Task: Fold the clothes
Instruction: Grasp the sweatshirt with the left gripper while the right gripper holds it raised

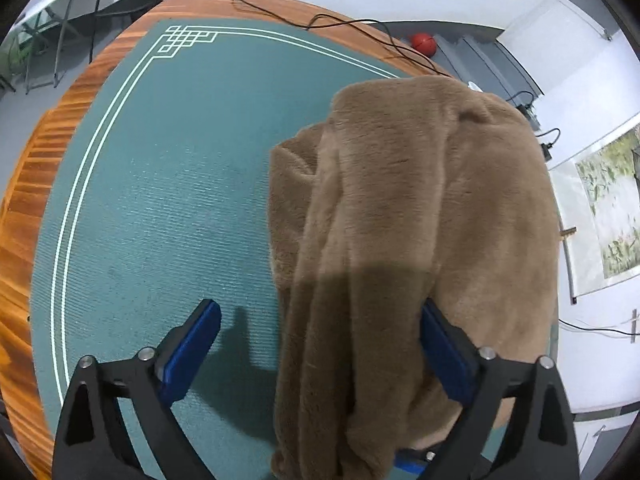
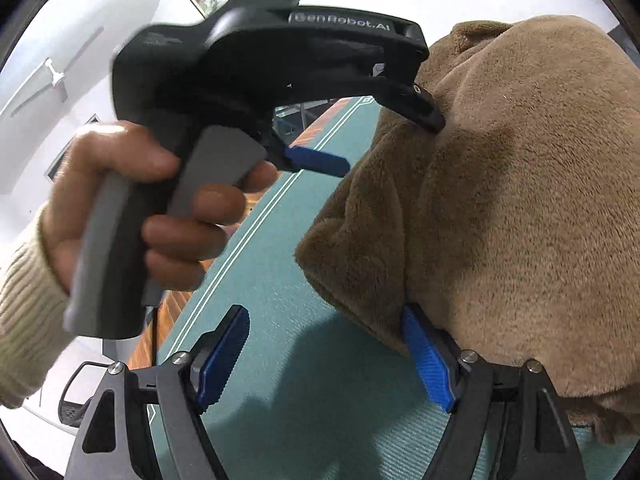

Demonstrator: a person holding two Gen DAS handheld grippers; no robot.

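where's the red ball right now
In the left wrist view, the red ball sits upper right on the grey floor, just past the wooden table edge and black cable.

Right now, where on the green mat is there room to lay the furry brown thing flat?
The green mat is bare between its white border lines and the brown fleece garment. It is crowded on the garment's side.

A mat (image 1: 160, 208) lies on the bench (image 1: 36, 184); the garment (image 1: 420, 220) is heaped on the mat's right part; a cable (image 1: 360, 32) runs along the bench's far edge; a ball (image 1: 423, 43) sits on the floor behind it.
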